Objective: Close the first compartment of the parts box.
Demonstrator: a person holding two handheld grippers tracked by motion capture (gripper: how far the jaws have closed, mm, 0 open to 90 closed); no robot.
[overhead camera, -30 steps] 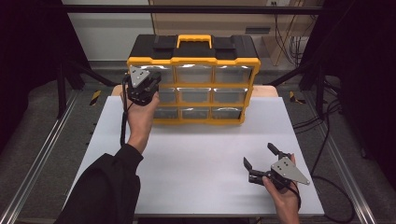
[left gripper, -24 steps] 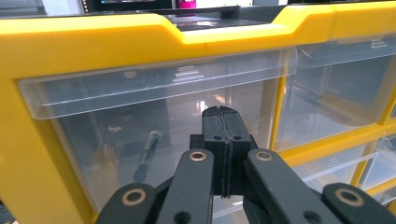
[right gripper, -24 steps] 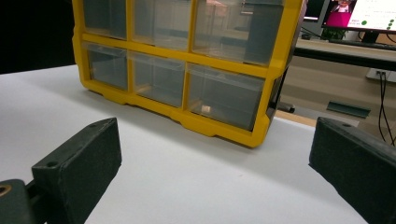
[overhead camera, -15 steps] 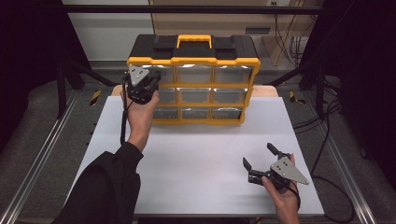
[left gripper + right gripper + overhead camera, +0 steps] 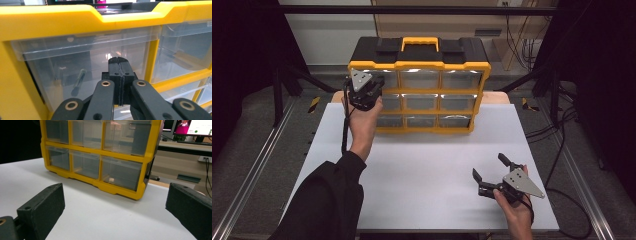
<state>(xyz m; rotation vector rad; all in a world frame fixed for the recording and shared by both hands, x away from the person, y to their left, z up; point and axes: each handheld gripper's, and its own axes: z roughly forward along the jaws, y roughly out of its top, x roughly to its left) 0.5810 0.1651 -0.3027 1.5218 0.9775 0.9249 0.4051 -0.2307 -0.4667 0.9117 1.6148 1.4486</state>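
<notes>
A yellow-and-black organiser (image 5: 419, 65) with clear drawers stands at the back of the white table (image 5: 422, 165). My left gripper (image 5: 376, 86) is shut and held up against the organiser's top-left drawer (image 5: 62, 60), its closed pads (image 5: 119, 67) just in front of the clear face. Nothing shows between the jaws. A small dark rod-like item (image 5: 78, 81) lies inside that drawer. My right gripper (image 5: 489, 167) is open near the table's front right, well apart from the organiser (image 5: 117, 188), with nothing between its pads (image 5: 42, 207).
The organiser has a yellow carry handle (image 5: 419, 42) on its black lid. A small pale item (image 5: 111, 179) lies in the bottom right drawer. Metal rails (image 5: 257, 160) run along both sides of the table, and cables (image 5: 557, 130) trail at the right.
</notes>
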